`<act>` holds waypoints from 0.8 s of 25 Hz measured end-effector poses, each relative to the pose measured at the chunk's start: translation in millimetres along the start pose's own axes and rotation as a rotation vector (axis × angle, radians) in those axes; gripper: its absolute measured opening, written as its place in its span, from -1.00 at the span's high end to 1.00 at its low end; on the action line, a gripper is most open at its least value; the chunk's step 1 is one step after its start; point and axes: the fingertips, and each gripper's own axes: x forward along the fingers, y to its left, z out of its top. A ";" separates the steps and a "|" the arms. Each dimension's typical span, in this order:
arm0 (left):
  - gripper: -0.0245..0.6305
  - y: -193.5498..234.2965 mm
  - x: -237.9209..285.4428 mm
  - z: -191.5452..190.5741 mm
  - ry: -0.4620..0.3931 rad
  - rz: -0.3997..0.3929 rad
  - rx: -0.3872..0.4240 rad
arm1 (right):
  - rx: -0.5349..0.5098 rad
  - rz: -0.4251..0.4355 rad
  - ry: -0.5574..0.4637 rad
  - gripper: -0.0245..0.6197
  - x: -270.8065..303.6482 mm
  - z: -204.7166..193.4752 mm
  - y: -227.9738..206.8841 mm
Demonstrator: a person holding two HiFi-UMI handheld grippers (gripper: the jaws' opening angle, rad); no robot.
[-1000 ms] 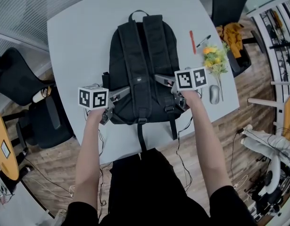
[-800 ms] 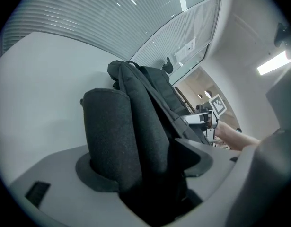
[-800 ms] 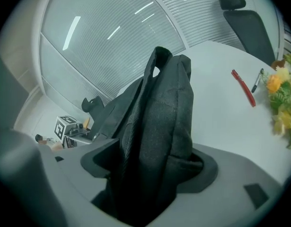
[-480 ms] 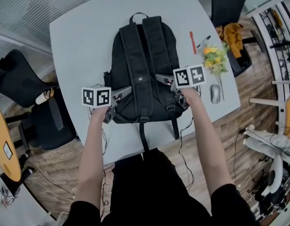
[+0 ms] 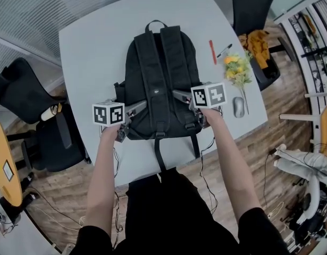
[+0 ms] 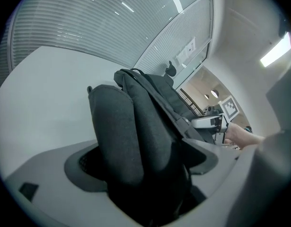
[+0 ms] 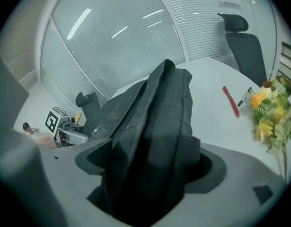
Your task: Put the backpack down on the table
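The backpack (image 5: 158,84) lies on the desk (image 5: 94,52), so the release is in hand. The left tool (image 5: 139,107) and the right tool (image 5: 179,95) have just been opening; both stand spread, with its side folds between their jaws. Next, I think both should draw back clear.

place: office | signs: pale bench (image 5: 94,47), black swivel chairs (image 5: 251,4) beside it, glass partition (image 7: 88,46) with slatted blinds (image 7: 197,18), computer mouse (image 5: 238,107), red pen (image 5: 211,51)
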 end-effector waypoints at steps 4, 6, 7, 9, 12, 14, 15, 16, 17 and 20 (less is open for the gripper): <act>-0.48 0.1 -12.8 -8.5 -0.012 0.011 -0.031 | -0.018 -0.027 -0.024 -0.55 -9.1 -0.8 2.5; -0.48 -1.3 -19.4 -12.4 -0.022 0.027 -0.032 | -0.015 -0.033 -0.037 -0.54 -15.0 -2.3 1.9; -0.49 -2.3 -22.5 -14.3 -0.026 0.036 -0.031 | -0.012 -0.035 -0.043 -0.53 -18.2 -3.5 1.4; -0.49 -4.5 -29.3 -17.7 -0.036 0.053 -0.031 | -0.007 -0.036 -0.056 -0.51 -24.9 -5.6 1.2; -0.49 -9.3 -39.5 -23.1 -0.056 0.075 -0.030 | -0.003 -0.036 -0.083 -0.49 -37.7 -7.1 3.5; -0.49 -12.8 -46.0 -30.1 -0.067 0.094 -0.029 | -0.003 -0.044 -0.111 -0.47 -48.0 -8.0 6.0; -0.49 -15.1 -49.5 -34.2 -0.074 0.102 -0.029 | -0.002 -0.049 -0.127 -0.44 -53.7 -9.0 7.5; -0.49 -18.1 -52.8 -38.3 -0.080 0.108 -0.031 | 0.000 -0.053 -0.145 -0.42 -59.7 -10.2 9.1; -0.49 -21.3 -55.9 -42.0 -0.088 0.111 -0.033 | 0.001 -0.055 -0.162 -0.42 -65.9 -11.1 11.2; -0.49 -30.8 -66.1 -52.6 -0.105 0.118 -0.033 | -0.019 -0.058 -0.208 -0.38 -83.6 -13.7 22.0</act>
